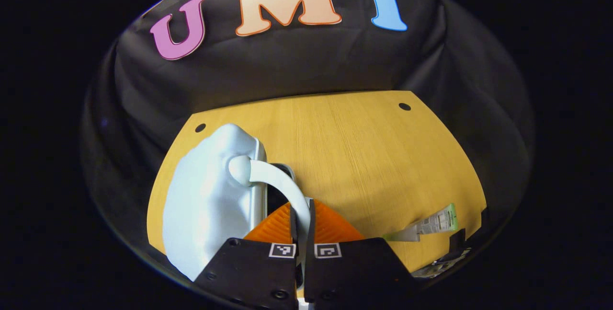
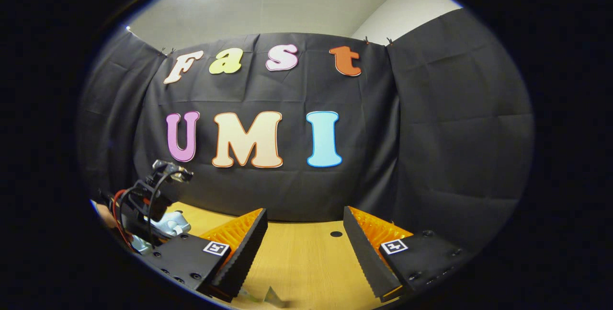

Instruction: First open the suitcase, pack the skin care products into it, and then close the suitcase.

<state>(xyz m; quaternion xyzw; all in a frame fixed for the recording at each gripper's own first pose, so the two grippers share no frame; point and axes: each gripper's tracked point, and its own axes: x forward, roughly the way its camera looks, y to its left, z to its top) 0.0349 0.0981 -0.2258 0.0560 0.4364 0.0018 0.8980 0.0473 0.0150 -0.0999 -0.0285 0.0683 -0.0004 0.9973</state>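
One suitcase (image 1: 210, 200), pale blue and hard-shelled, stands on its edge at the near left of the wooden worktop (image 1: 364, 156) in the left gripper view, its lid parted a little from the body so a dark gap shows along the seam; what lies inside cannot be told. One curved handle (image 1: 278, 180) arches off the suitcase toward the camera, and the left gripper (image 1: 302, 223) has its jaws closed on the near end of that handle, both fingers pressing it. One skin care tube (image 1: 428, 226) (white with a green end) lies flat on the worktop near the right edge, well apart from the suitcase. The middle and far stretch of the worktop between them is bare wood, with two small dark holes near the far corners.

In the right gripper view, the right gripper (image 2: 304, 247) hangs above the worktop (image 2: 297, 262) with its jaws wide apart and nothing between them. At the far left there, the other gripper (image 2: 143, 204) with its cables sits at the suitcase (image 2: 170, 223), close to the worktop's left edge
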